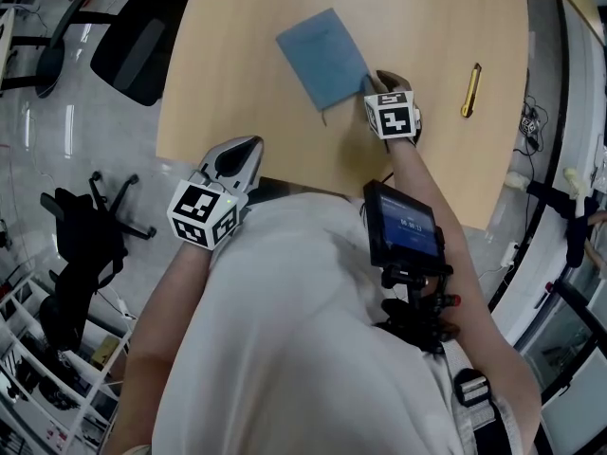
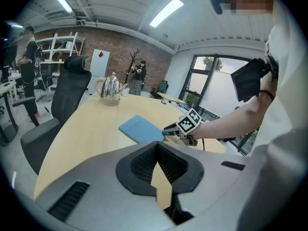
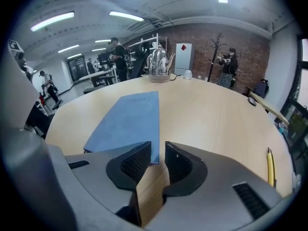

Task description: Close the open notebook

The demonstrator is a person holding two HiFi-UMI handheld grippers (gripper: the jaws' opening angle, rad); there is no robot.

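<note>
The notebook (image 1: 322, 57) lies shut and flat on the pale wooden table (image 1: 237, 83), a thin blue book with a plain matte cover and a faint line of print that I cannot read. It sits askew to the table's edges. From my right gripper view it runs away from me as a long blue slab (image 3: 127, 121), its right edge straight and clean. A small dark bit pokes out under its near left corner, and I cannot tell what that is.

My right gripper (image 1: 379, 85) is at the notebook's near corner. Its jaws stand apart, with bare wood showing through the gap, and the very corner of the cover reaches in between the tips (image 3: 158, 150). The ribbed pads do not press on it.

My left gripper (image 1: 245, 150) hangs at the near rim of the table, well apart from the notebook. Its jaws are slightly spread with only tabletop showing between them (image 2: 158, 150).

A yellow cutter (image 1: 470, 90) lies off to my right, and a steel kettle (image 3: 159, 64) stands at the table's far side.
</note>
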